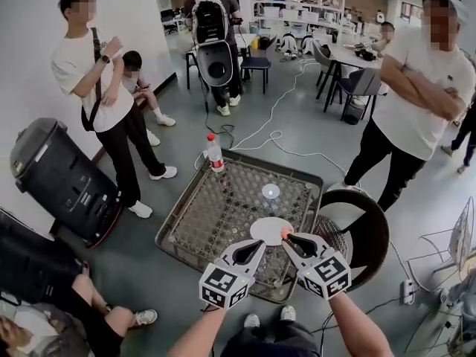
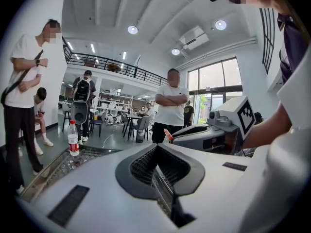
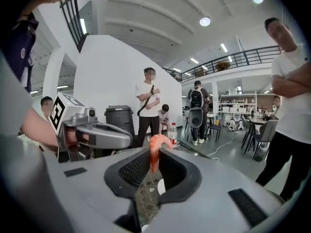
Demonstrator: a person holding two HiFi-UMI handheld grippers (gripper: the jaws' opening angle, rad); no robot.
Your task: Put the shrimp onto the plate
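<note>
A pink shrimp (image 3: 156, 144) stands upright between the tips of my right gripper (image 3: 154, 155), which is shut on it. In the head view the shrimp (image 1: 285, 234) hangs at the near right edge of a white plate (image 1: 268, 229) on the mesh table (image 1: 195, 216). Part of the plate (image 3: 160, 186) shows through the gap behind the right jaws. My left gripper (image 1: 260, 244) hovers over the plate's near edge, just left of the right one. Its jaws (image 2: 158, 147) are shut with nothing between them. The shrimp's tip (image 2: 167, 135) also shows in the left gripper view.
A water bottle with a red cap (image 1: 214, 153) stands at the table's far corner, and a clear cup (image 1: 271, 192) just beyond the plate. A dark wicker chair (image 1: 364, 233) is right of the table and a black bin (image 1: 59, 177) to the left. People stand around.
</note>
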